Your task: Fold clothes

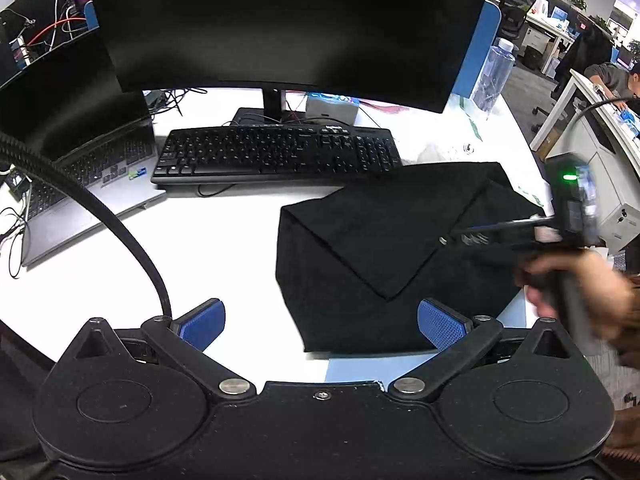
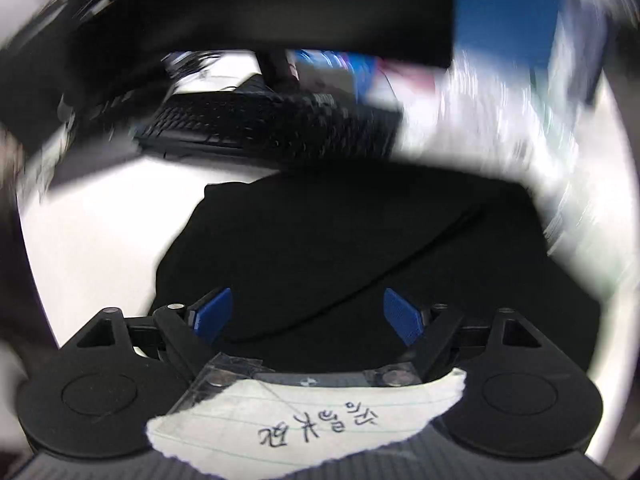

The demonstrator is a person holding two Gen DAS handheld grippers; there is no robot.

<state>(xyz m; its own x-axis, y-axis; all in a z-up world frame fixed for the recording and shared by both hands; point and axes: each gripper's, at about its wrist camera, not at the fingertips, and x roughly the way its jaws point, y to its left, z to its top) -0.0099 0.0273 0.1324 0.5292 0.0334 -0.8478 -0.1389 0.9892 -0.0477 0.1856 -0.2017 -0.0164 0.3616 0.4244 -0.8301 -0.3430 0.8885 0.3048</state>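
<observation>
A black garment [image 1: 380,248] lies partly folded on the white desk [image 1: 220,240], with one flap folded diagonally over its middle. My left gripper [image 1: 320,326] is open and empty, low at the garment's near left edge. My right gripper [image 2: 306,316] is open and empty, just above the near part of the garment [image 2: 340,248]. The right wrist view is blurred by motion. In the left wrist view the right gripper [image 1: 460,238] reaches in from the right over the garment, held by a blurred hand [image 1: 580,292].
A black keyboard [image 1: 276,154] lies just behind the garment, with a large monitor [image 1: 280,24] behind it. A laptop [image 1: 84,184] sits at the left. A water bottle [image 1: 494,74] stands at the back right. The desk's edge curves close to the garment on the right.
</observation>
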